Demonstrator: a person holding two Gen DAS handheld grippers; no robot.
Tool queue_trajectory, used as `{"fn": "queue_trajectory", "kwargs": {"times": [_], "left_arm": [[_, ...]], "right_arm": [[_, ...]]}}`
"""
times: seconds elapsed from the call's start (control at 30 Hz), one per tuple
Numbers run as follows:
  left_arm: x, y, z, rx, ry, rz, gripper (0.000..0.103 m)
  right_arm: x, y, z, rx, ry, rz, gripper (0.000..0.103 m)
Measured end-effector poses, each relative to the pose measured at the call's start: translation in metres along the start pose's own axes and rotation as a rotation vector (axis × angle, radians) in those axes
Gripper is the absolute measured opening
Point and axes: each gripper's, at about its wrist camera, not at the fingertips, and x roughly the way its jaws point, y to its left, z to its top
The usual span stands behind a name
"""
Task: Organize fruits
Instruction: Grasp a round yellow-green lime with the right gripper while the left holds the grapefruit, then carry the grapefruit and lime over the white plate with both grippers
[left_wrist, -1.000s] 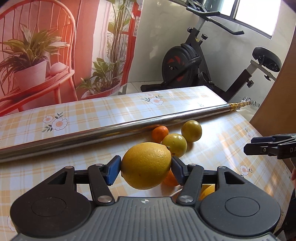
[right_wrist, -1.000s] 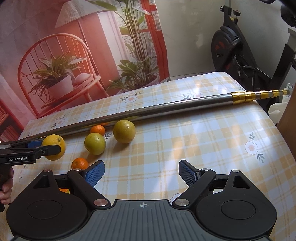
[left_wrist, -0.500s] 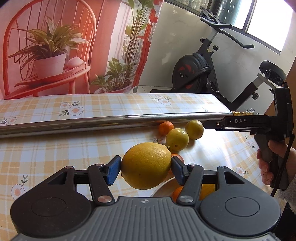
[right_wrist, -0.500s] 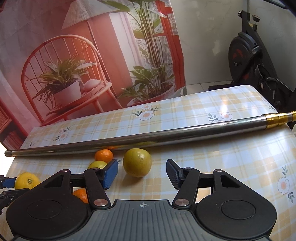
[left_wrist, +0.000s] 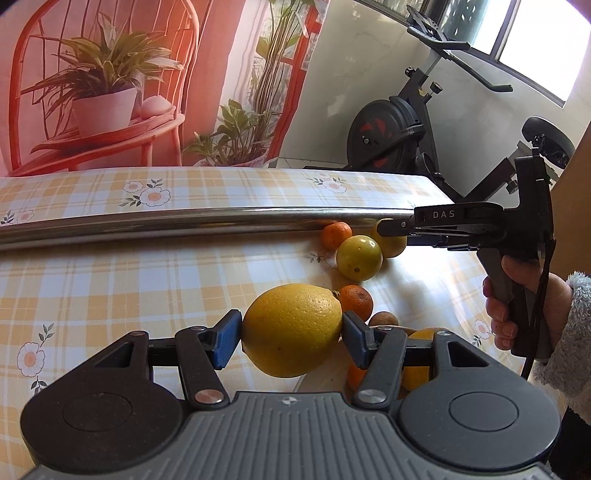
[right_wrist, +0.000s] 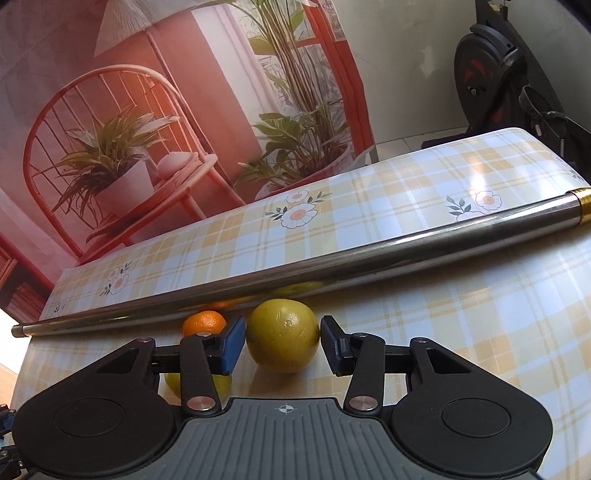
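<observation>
My left gripper (left_wrist: 291, 332) is shut on a big yellow citrus fruit (left_wrist: 291, 325) and holds it above the table, over a pale plate (left_wrist: 325, 378) with oranges (left_wrist: 419, 338) that my fingers mostly hide. My right gripper (right_wrist: 282, 343) is low on the table with a yellow-green fruit (right_wrist: 282, 334) between its blue pads (right_wrist: 234, 343). Its jaws are closing and a thin gap shows at the right pad. The left wrist view shows the right gripper (left_wrist: 388, 226) from the side, around that fruit (left_wrist: 393, 243) beside the rod.
A long steel rod (right_wrist: 332, 269) lies across the checked tablecloth just behind the fruit. Loose fruit nearby: a small orange (right_wrist: 205, 323), a yellow-green one (left_wrist: 358, 258), another orange (left_wrist: 356, 301). A hand (left_wrist: 517, 295) holds the right gripper. An exercise bike (left_wrist: 406, 129) stands past the table's far edge.
My right gripper has moved forward and down to the yellow-green fruit by the rod, and its jaws have narrowed around it. The left gripper has drifted a little, still holding the yellow fruit.
</observation>
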Motion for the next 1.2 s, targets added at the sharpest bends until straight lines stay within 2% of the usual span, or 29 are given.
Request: {"fn": "queue_trajectory", "kwargs": {"times": [0.3,0.6,0.87,1.03,1.2], "left_arm": [[-0.008,-0.002,-0.007,0.007,0.004,-0.011,0.062],[-0.027,-0.007,-0.015,0.021,-0.003,-0.021,0.062],[-0.049,-0.014,-0.021,0.074,-0.02,-0.012,0.062],[-0.064,-0.009,-0.017,0.07,-0.041,-0.005,0.062],[-0.084,-0.002,-0.013,0.085,-0.066,0.007,0.062]], "right_arm": [[-0.013,-0.001,-0.005,0.027,-0.016,0.002,0.041],[-0.067,0.005,-0.027,0.057,-0.08,0.039,0.041],[-0.116,0.016,-0.055,0.046,-0.112,0.064,0.041],[-0.141,0.03,-0.073,-0.001,-0.118,0.035,0.041],[-0.16,0.044,-0.087,-0.028,-0.125,0.045,0.041]]}}
